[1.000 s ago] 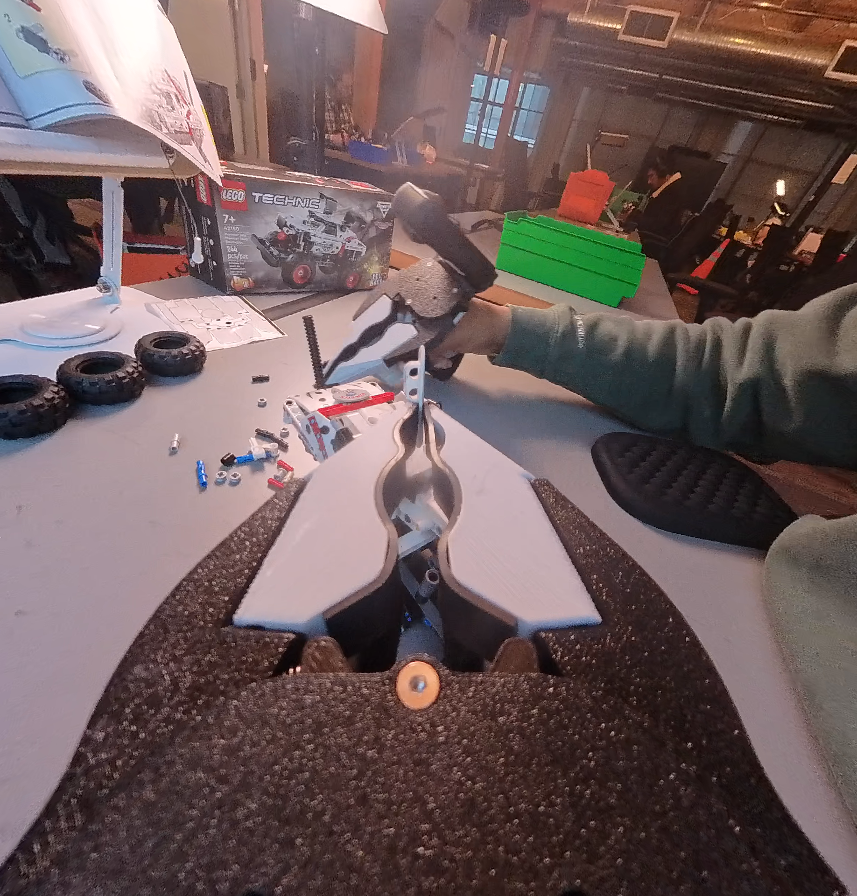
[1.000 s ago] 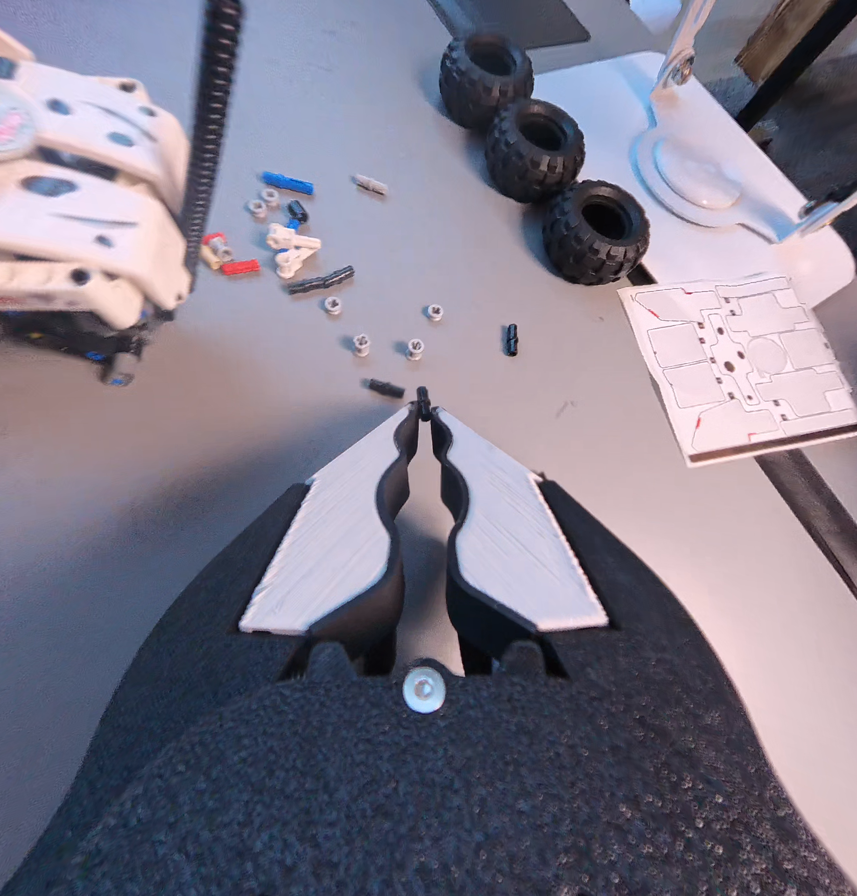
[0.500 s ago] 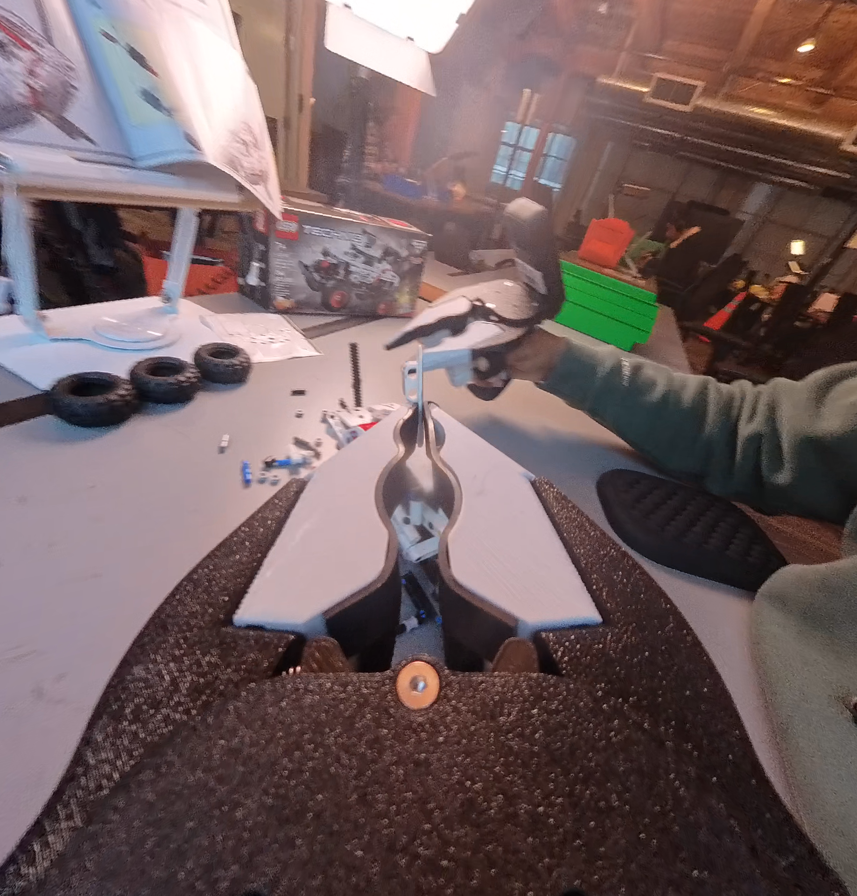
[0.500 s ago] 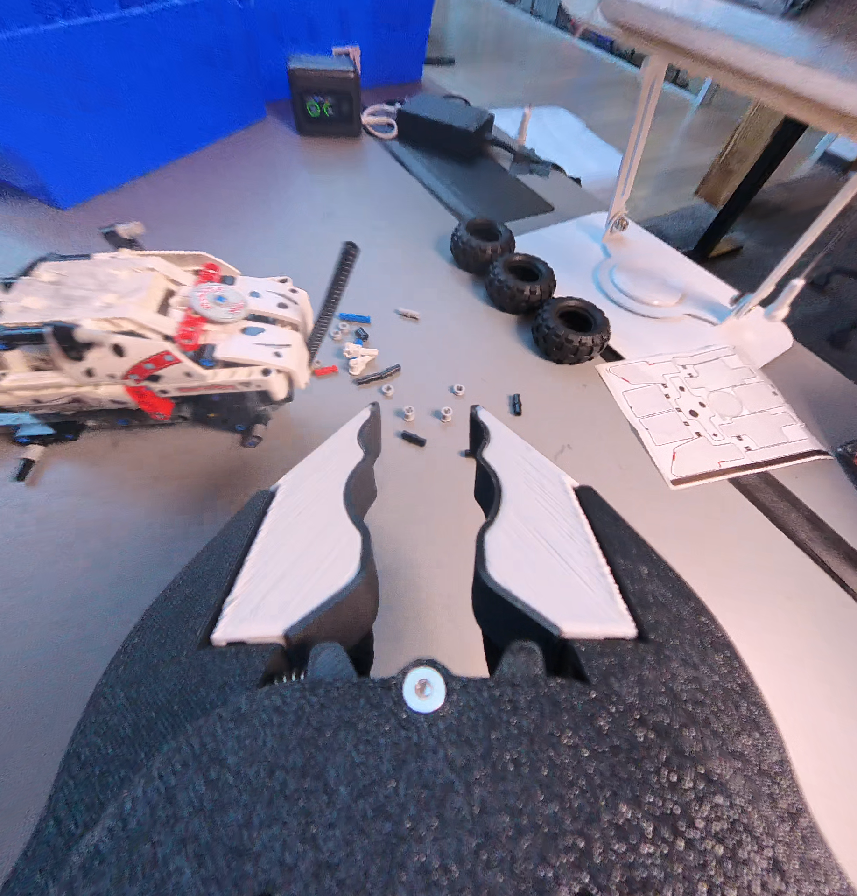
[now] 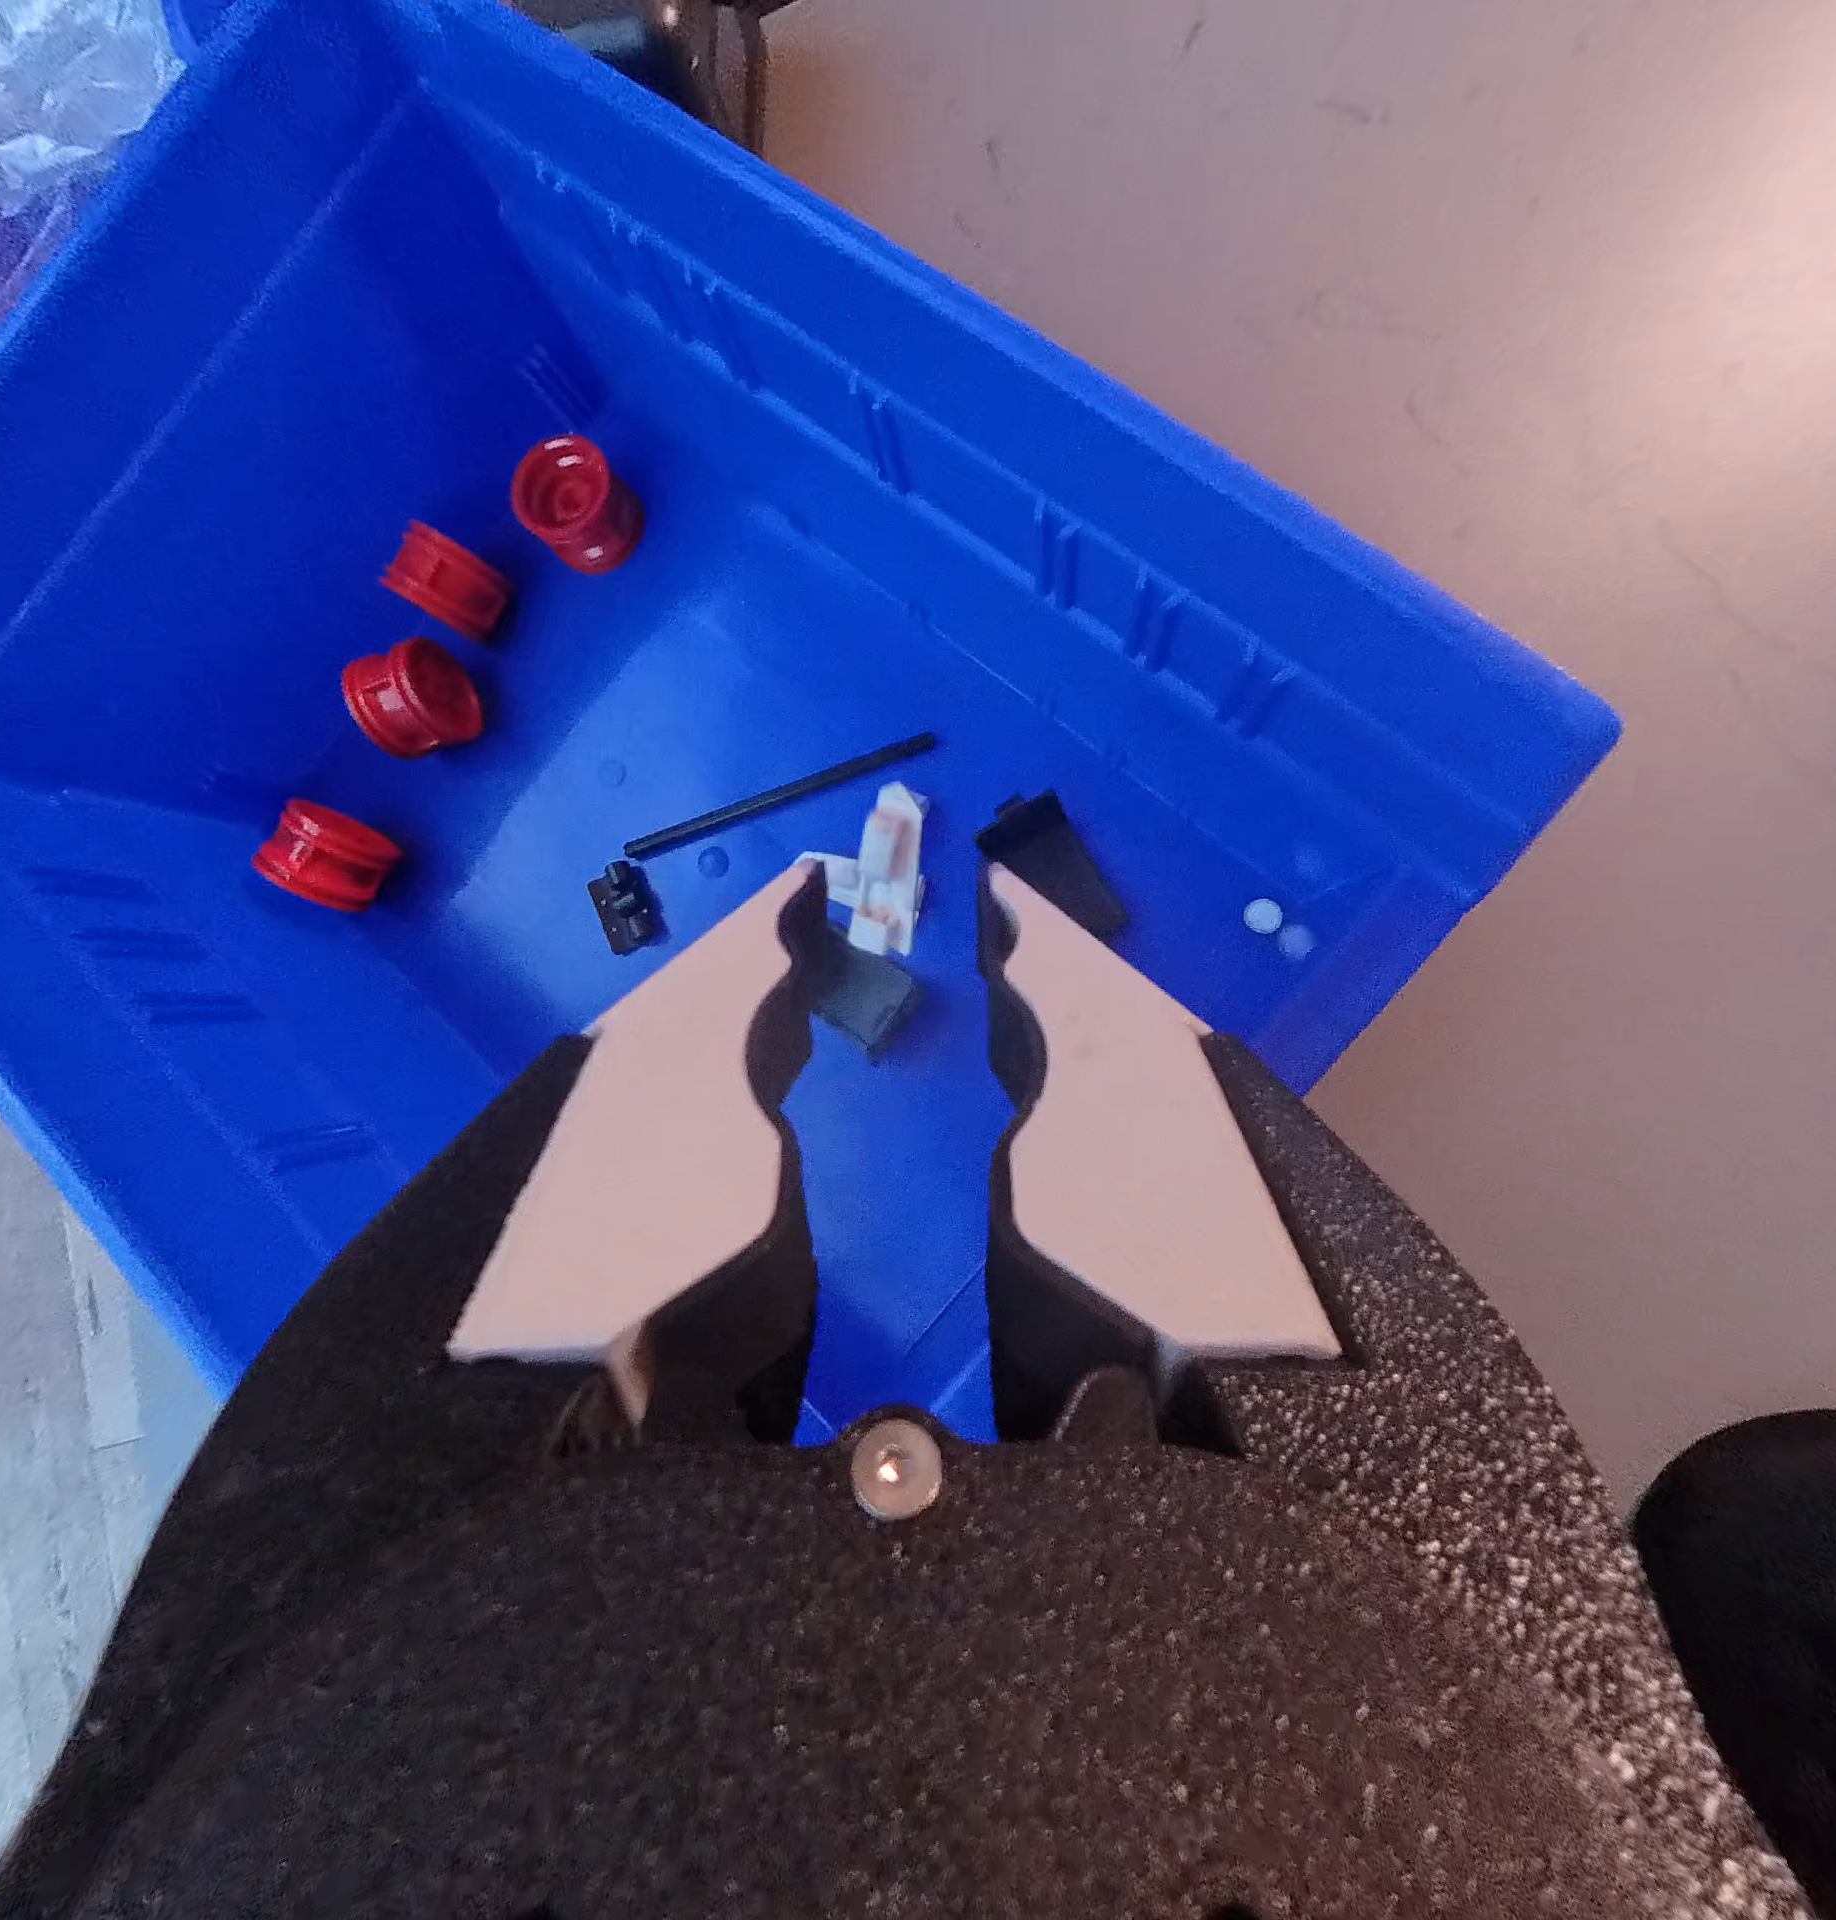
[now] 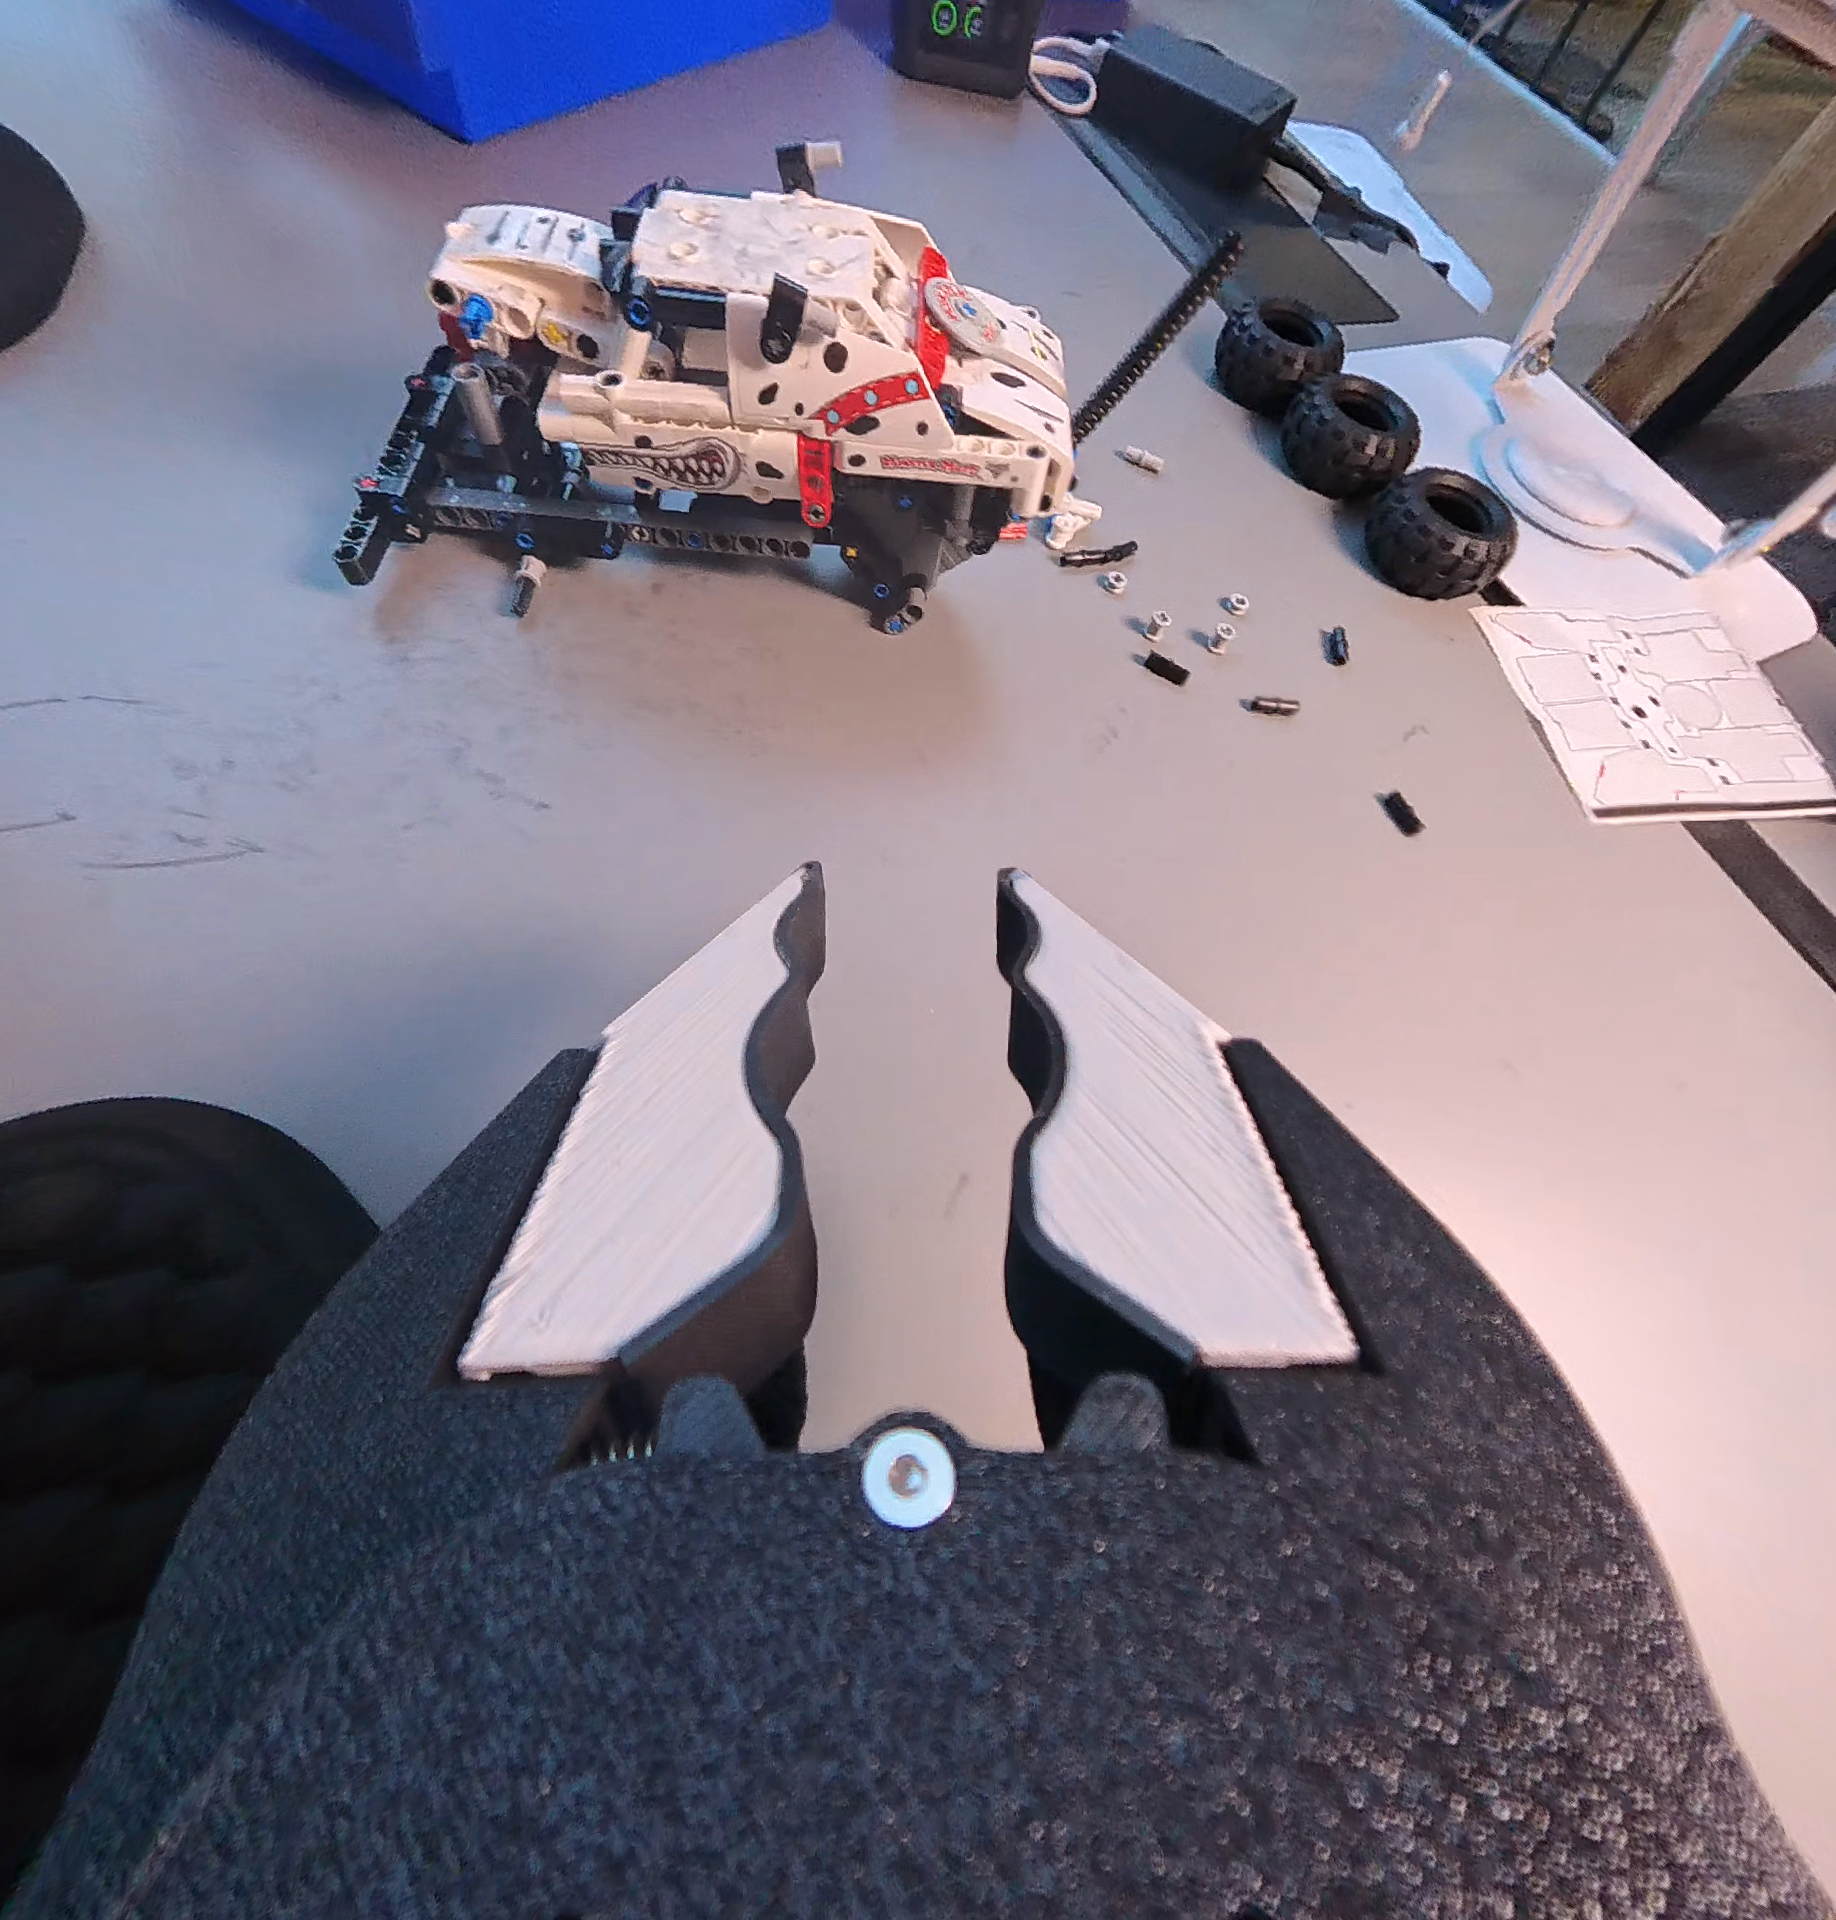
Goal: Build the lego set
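My left gripper is open and empty above a blue bin. In the bin lie several red wheel hubs, a thin black axle, a small white piece and a few black pieces. The white piece lies just beyond the fingertips. My right gripper is open and empty above the grey table. The white spotted truck body, without wheels, stands beyond it. Three black tyres and several small loose pins lie to its right.
A sticker sheet lies at the table's right edge by a white stand base. A black toothed rod leans by the truck's front. A black power brick and a blue bin corner stand at the back. A black pad lies lower left. The gap from one gripper's tips to the other's is roughly 50 cm. The thin black axle lies around 8 cm away from my left fingertips.
My left gripper has let go of the truck, opened and swung over to the blue bin. My right gripper has pulled back and opened a little wider. The truck now stands on the table.
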`<state>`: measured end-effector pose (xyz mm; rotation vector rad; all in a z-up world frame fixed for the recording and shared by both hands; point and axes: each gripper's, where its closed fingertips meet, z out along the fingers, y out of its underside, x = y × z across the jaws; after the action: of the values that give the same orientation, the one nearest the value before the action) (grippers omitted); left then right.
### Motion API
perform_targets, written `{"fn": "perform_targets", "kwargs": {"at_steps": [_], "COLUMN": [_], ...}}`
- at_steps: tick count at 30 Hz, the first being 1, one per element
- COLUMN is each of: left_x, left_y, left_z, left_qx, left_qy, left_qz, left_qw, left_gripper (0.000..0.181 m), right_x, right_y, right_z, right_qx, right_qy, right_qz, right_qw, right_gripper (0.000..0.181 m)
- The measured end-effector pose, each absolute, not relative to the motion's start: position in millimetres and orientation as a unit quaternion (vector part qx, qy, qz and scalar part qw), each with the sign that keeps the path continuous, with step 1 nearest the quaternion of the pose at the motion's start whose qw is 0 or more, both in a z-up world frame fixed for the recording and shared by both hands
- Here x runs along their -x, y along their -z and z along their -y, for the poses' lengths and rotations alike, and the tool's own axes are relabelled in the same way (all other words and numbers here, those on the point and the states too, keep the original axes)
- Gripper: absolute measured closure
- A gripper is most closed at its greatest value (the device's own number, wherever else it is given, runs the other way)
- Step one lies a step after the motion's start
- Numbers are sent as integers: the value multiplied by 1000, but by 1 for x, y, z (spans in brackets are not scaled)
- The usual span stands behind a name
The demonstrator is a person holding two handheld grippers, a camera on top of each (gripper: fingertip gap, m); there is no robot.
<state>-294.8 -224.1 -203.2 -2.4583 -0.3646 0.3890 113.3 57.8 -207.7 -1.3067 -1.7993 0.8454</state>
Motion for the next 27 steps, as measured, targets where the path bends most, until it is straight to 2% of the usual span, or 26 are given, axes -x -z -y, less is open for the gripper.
{"fn": "perform_targets", "kwargs": {"at_steps": [3, 5, 11, 17, 21, 27], "left_x": [289, 273, 140, 32, 18, 16], "left_y": [185, 169, 146, 197, 225, 227], "left_z": [215, 201, 126, 78, 61, 59], "left_qx": [912, 901, 873, 881, 894, 885], "left_qy": [-168, -160, 22, 156, 118, 115], "left_qz": [135, 123, -14, -111, -137, -163], "left_qw": [348, 383, 487, 433, 410, 421], "left_gripper": [134, 127, 119, 106, 106, 107], "right_x": [-101, -91, -50, -11, -4, -8], "right_y": [203, 198, 174, 176, 181, 185], "right_z": [-46, -38, -16, 1, 7, 9], "right_qx": [491, 474, 412, 377, 352, 339], "right_qy": [-333, -333, -326, -309, -277, -275], "right_qz": [713, 724, 745, 760, 772, 763], "right_qw": [374, 375, 411, 430, 451, 477], "right_gripper": [149, 149, 154, 154, 153, 153]}}
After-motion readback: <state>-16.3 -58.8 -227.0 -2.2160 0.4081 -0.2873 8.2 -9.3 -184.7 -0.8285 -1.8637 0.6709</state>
